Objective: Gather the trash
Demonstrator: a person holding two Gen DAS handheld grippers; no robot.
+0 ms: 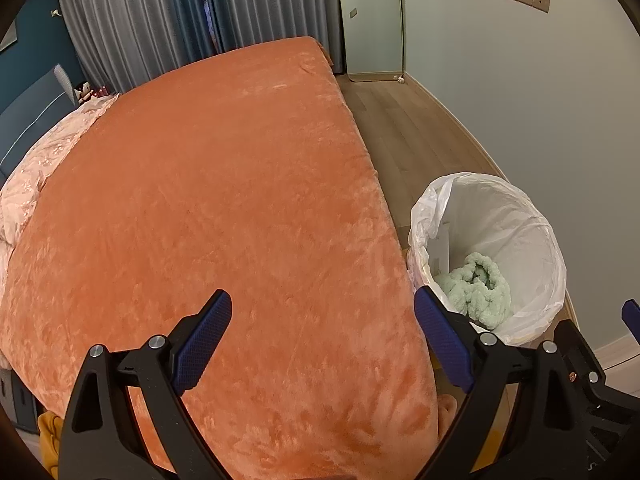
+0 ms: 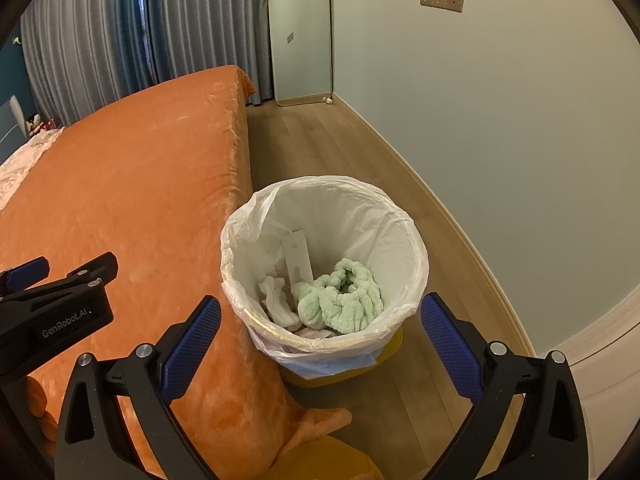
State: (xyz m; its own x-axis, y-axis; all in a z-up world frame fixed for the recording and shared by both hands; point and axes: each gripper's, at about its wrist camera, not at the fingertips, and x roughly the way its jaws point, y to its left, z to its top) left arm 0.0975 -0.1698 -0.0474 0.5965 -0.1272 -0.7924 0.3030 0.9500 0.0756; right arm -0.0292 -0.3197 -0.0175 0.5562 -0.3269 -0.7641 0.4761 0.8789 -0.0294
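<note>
A trash bin [image 2: 400, 216] with a white plastic liner stands on the floor beside the bed; it also shows in the left wrist view [image 1: 532, 216]. Inside lie a pale green fluffy item [image 2: 344, 300] [image 1: 476, 288], white crumpled pieces [image 2: 280, 304] and a flat white card [image 2: 298, 258]. My right gripper [image 2: 320, 340] is open and empty, held just above the bin's near rim. My left gripper [image 1: 324, 336] is open and empty over the corner of the orange bedspread [image 1: 208, 208]. The left gripper's body [image 2: 56, 308] shows at the left of the right wrist view.
The bed with its orange cover [image 2: 128, 184] fills the left. Pink bedding [image 1: 44, 160] lies at its far side. Wood floor [image 2: 320, 140] runs between bed and wall [image 2: 500, 120]. A standing mirror [image 2: 300, 40] and grey curtains [image 1: 160, 20] stand at the back. Yellow fabric [image 2: 328, 460] lies below.
</note>
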